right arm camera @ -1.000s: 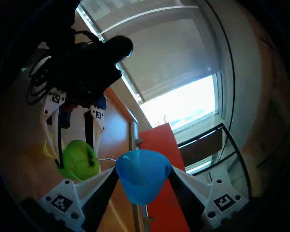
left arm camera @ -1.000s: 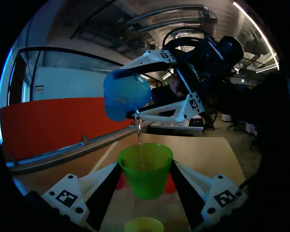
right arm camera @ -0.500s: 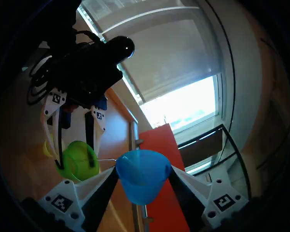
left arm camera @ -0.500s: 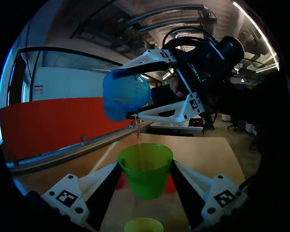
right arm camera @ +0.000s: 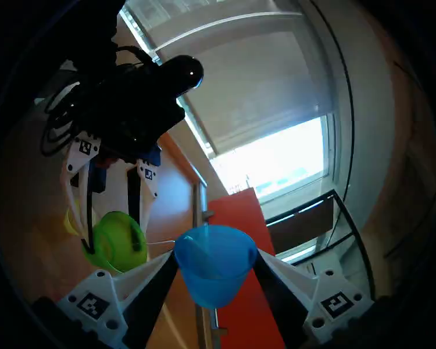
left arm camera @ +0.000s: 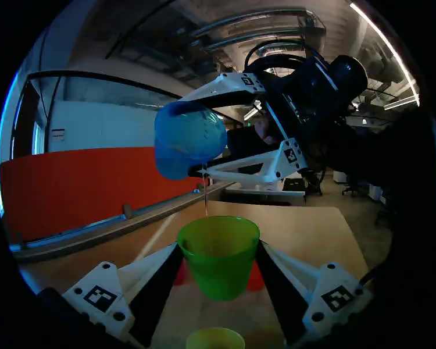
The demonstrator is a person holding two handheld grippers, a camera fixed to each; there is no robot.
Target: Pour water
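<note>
My left gripper [left arm camera: 218,262] is shut on a green cup [left arm camera: 219,255] held upright above the wooden table [left arm camera: 311,232]. Above it, my right gripper [left arm camera: 203,136] is shut on a blue cup [left arm camera: 189,139] tipped on its side, and a thin stream of water [left arm camera: 206,202] falls from its rim into the green cup. In the right gripper view the blue cup [right arm camera: 215,264] sits between my right gripper's [right arm camera: 215,270] fingers, with the green cup [right arm camera: 114,241] and the left gripper [right arm camera: 107,195] beyond to the left.
A yellow cup [left arm camera: 215,338] stands on the table just below the green cup, also seen as a yellow cup [right arm camera: 71,222] in the right gripper view. An orange-red wall panel [left arm camera: 84,186] and a rail run along the table's far left side. A bright window [right arm camera: 276,157] lies behind.
The blue cup has tipped slightly further and shifted a little left. The water stream has thinned. The green cup has stayed still.
</note>
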